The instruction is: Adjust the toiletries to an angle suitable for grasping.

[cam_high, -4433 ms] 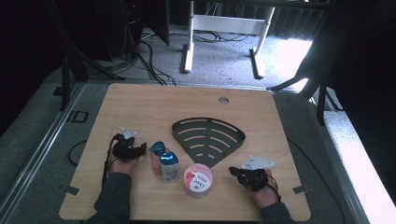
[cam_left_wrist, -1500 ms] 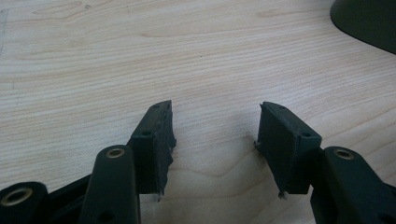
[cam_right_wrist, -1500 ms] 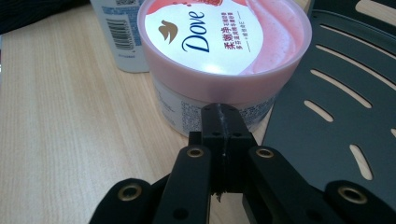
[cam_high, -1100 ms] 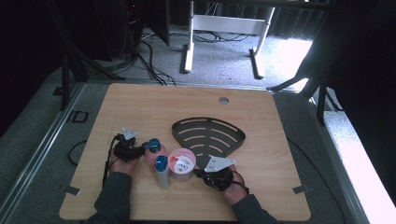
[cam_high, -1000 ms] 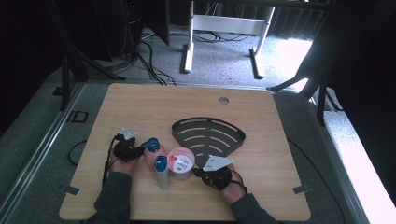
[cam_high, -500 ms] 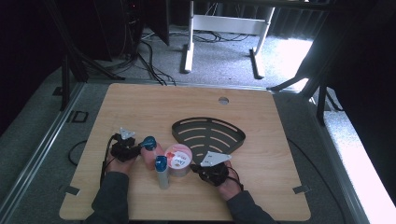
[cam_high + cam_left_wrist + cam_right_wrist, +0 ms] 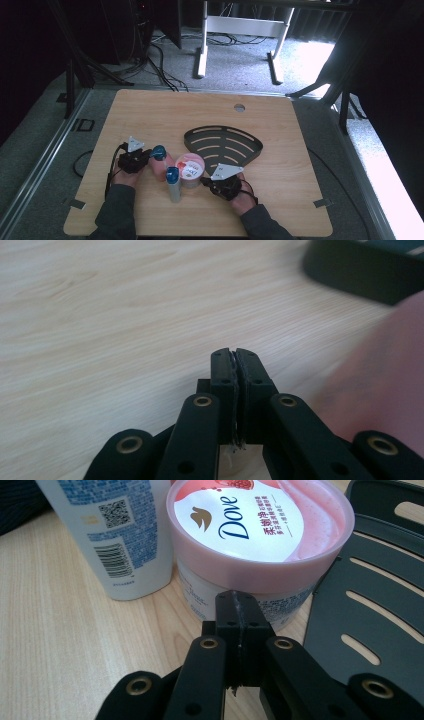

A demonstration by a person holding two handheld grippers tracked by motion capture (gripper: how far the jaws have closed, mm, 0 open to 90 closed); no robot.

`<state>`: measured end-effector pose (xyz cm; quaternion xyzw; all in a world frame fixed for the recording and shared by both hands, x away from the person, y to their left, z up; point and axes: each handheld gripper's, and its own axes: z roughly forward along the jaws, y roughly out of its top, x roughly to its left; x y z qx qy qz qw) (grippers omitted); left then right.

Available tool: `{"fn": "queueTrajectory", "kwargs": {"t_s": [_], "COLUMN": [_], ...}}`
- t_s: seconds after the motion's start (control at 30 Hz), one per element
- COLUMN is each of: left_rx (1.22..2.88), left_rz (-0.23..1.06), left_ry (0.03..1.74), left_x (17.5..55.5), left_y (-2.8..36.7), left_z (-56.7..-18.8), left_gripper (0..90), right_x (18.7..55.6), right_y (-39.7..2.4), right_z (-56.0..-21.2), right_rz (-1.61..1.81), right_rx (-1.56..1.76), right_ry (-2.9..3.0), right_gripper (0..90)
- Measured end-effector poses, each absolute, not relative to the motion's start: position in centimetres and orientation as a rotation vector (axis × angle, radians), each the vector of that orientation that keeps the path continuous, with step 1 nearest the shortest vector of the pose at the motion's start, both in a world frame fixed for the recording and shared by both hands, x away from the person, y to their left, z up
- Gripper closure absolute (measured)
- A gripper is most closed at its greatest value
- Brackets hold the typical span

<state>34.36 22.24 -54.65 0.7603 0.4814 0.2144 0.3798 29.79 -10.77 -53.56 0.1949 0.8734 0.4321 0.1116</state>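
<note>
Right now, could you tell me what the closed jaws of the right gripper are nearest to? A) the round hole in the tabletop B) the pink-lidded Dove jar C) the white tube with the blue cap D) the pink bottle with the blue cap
B: in the right gripper view the right gripper, jaws shut and empty, sits right at the wall of the Dove jar, beside the black slotted tray.
</note>
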Motion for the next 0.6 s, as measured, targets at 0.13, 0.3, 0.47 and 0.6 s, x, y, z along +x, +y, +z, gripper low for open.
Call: {"fn": "queueTrajectory", "kwargs": {"t_s": [0.13, 0.3, 0.47, 0.6], "left_rx": [1.940, 1.960, 2.004, 2.032], "left_rz": [0.503, 0.459, 0.461, 0.482], "left_ry": [1.180, 1.137, 1.098, 1.092], "left_x": [34.1, 33.7, 32.9, 32.4], "left_y": [22.4, 22.6, 22.4, 22.3], "left_z": [-54.5, -54.4, -54.3, -54.2], "left_gripper": [90.0, 90.0, 90.0, 90.0], "right_x": [30.1, 30.3, 30.4, 30.3], "right_y": [-10.6, -10.5, -9.8, -9.1], "right_z": [-53.6, -53.6, -53.6, -53.7], "right_rz": [1.271, 1.280, 1.277, 1.274], "right_rx": [0.570, 0.577, 0.558, 0.533], "right_ry": [2.566, 2.571, 2.585, 2.593], "right_gripper": [90.0, 90.0, 90.0, 90.0]}}
